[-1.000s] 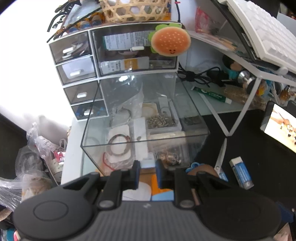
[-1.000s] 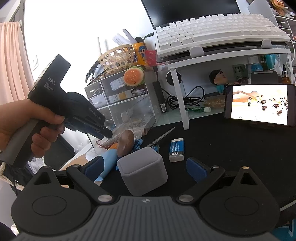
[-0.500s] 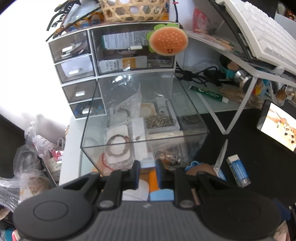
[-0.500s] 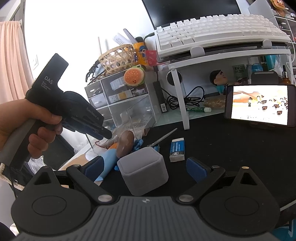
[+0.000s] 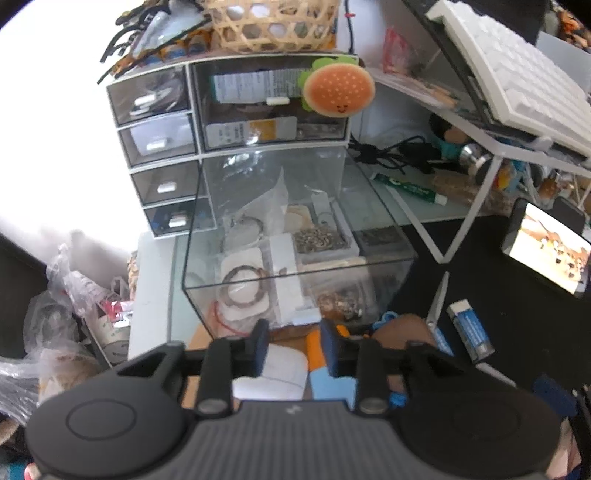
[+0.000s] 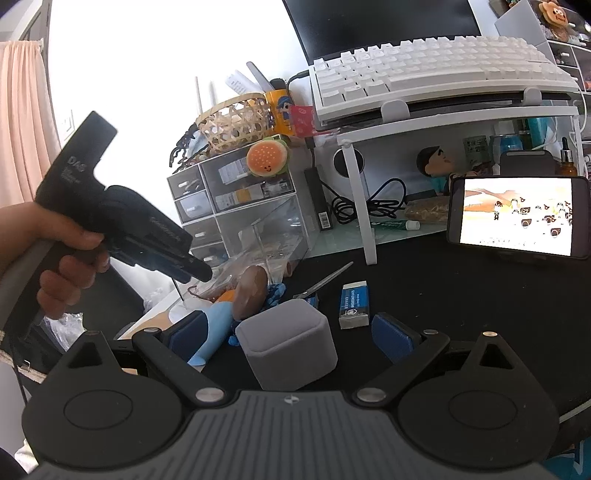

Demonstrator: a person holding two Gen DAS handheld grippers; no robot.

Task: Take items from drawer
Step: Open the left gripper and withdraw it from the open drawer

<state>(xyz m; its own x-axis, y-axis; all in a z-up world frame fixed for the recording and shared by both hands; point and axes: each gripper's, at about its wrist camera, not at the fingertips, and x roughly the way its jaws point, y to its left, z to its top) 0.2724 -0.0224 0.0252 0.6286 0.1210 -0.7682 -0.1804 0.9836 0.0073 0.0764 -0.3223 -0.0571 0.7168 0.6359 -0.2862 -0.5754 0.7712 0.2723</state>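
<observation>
The clear plastic drawer (image 5: 295, 266) is pulled far out of the white desktop organiser (image 5: 162, 140). It holds a bracelet on a white card (image 5: 242, 286), plastic bags and small jewellery trays. My left gripper (image 5: 293, 341) hovers just before the drawer's front wall, its jaws a narrow gap apart and empty. It shows in the right wrist view (image 6: 199, 275) near the drawer (image 6: 273, 236). My right gripper (image 6: 291, 332) is open wide on either side of a grey velvet box (image 6: 288, 349) on the black desk, not touching it.
A burger-shaped toy (image 5: 336, 90) hangs on the organiser and a wicker basket (image 5: 269, 22) sits on top. Scissors (image 5: 436, 302), an eraser (image 5: 471, 328), a phone (image 5: 546, 243) and a white keyboard on a stand (image 5: 517, 85) lie right. Plastic bags (image 5: 55, 321) lie left.
The left gripper has drawn back slightly from the drawer and its jaws have opened a little. The right gripper has not moved.
</observation>
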